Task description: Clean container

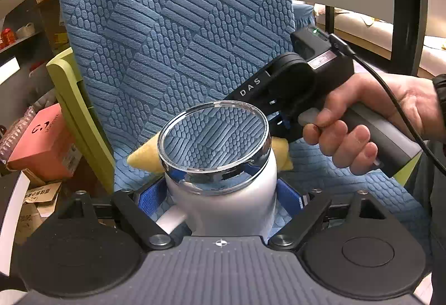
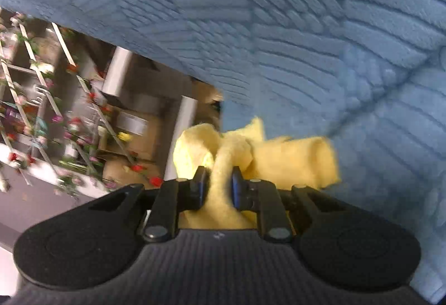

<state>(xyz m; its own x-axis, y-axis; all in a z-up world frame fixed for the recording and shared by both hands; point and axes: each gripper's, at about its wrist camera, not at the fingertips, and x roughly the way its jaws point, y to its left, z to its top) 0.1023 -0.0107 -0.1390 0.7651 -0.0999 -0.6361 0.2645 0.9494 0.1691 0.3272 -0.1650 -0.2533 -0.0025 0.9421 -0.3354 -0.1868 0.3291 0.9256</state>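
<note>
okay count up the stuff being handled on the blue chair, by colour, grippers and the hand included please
White jar, held in the left gripper: 1
Yellow cloth, pinched in the right gripper: 1
Black grippers: 2
Person's hand: 1
Total: 5

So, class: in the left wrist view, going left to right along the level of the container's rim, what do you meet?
Red box → green chair frame → yellow cloth → white container with its clear lid → person's hand holding the right gripper.
</note>
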